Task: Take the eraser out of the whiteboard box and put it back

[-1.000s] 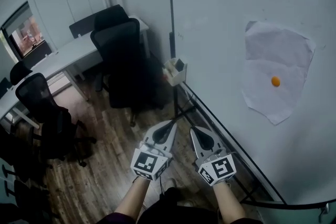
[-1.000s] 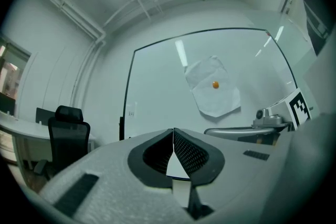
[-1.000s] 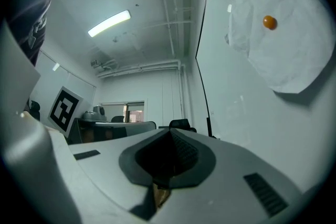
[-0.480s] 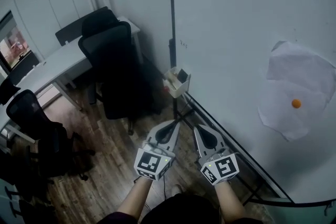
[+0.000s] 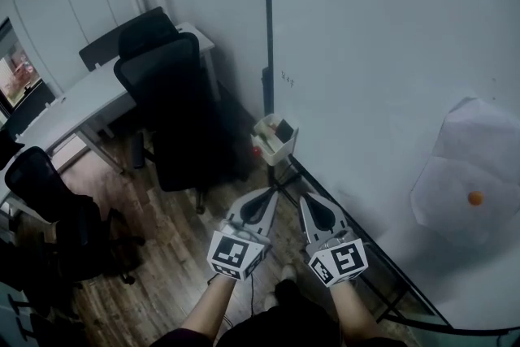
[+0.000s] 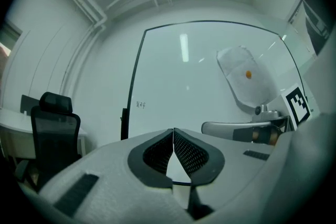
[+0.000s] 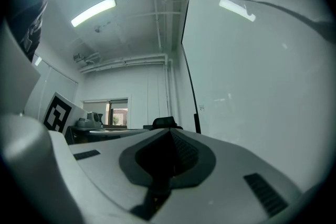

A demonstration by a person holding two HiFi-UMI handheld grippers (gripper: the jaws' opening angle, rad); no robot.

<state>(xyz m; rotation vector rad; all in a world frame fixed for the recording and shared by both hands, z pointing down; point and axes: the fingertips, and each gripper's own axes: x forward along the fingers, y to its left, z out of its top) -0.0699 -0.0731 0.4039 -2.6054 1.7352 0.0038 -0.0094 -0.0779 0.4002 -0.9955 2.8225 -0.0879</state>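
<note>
A small white whiteboard box hangs at the lower left corner of the whiteboard. A dark eraser sticks up inside it, and something red shows at the box's left side. My left gripper and right gripper are held side by side just below the box, pointing at it without touching. Both are shut with nothing between the pads. In the left gripper view the jaws meet at the tip, with the whiteboard ahead. In the right gripper view the jaws are closed too.
Black office chairs stand left of the box beside a white desk. A paper sheet with an orange magnet hangs on the board at right. The board's black stand runs along the wooden floor under my right hand.
Both grippers have moved forward along the board toward the box, still shut. The box now sits closer to them, and the paper sheet has slid to the lower right.
</note>
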